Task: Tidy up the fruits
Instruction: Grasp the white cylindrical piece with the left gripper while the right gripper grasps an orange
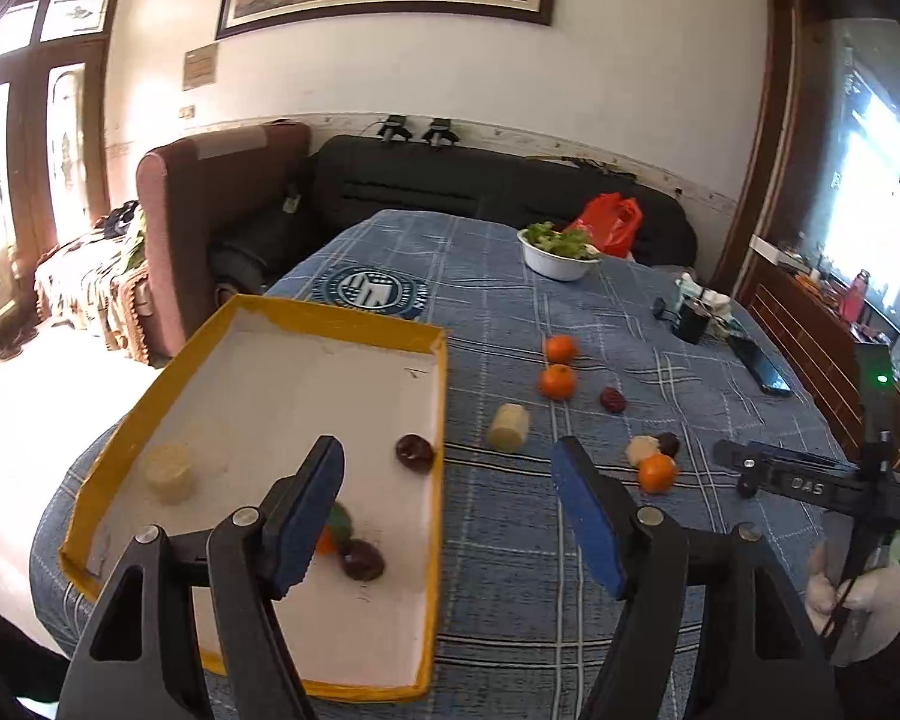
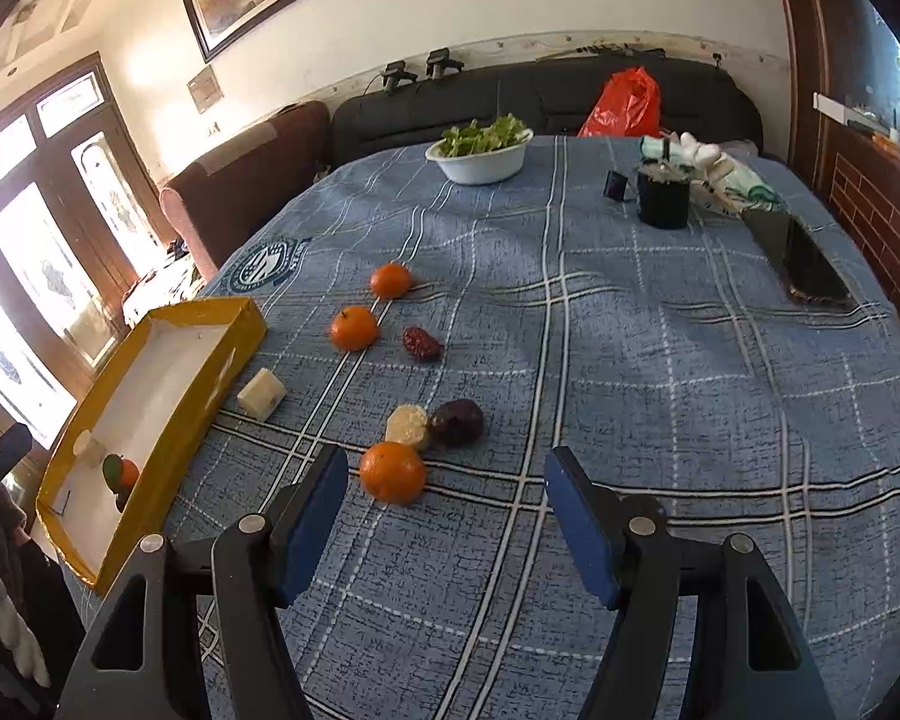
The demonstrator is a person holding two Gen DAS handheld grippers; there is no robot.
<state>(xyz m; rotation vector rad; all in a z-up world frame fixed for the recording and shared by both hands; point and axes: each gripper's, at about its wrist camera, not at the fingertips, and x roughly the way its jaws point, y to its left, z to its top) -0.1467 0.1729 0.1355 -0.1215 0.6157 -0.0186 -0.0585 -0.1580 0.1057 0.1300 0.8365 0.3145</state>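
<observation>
A yellow-rimmed white tray (image 1: 441, 396) (image 2: 243, 324) lies at the table's left. In it are a pale cylinder piece (image 1: 169, 473), two dark fruits (image 1: 414, 452) (image 1: 362, 559) and a green-orange mandarin (image 1: 333, 531), partly hidden by my left finger. My left gripper (image 1: 447, 510) is open and empty above the tray's right rim. On the cloth lie three mandarins (image 2: 392, 472) (image 2: 354, 327) (image 2: 390, 280), pale pieces (image 2: 261, 393) (image 2: 409, 426), a dark fruit (image 2: 459, 420) and a red date (image 2: 421, 342). My right gripper (image 2: 444, 516) is open and empty, just right of the nearest mandarin.
A blue plaid cloth (image 2: 630, 360) covers the table. At the far side stand a white bowl of greens (image 2: 480, 159), a red bag (image 2: 627, 102), a black cup (image 2: 663, 198), and a phone (image 2: 810, 264). A sofa (image 1: 480, 180) and an armchair (image 1: 210, 210) stand behind the table.
</observation>
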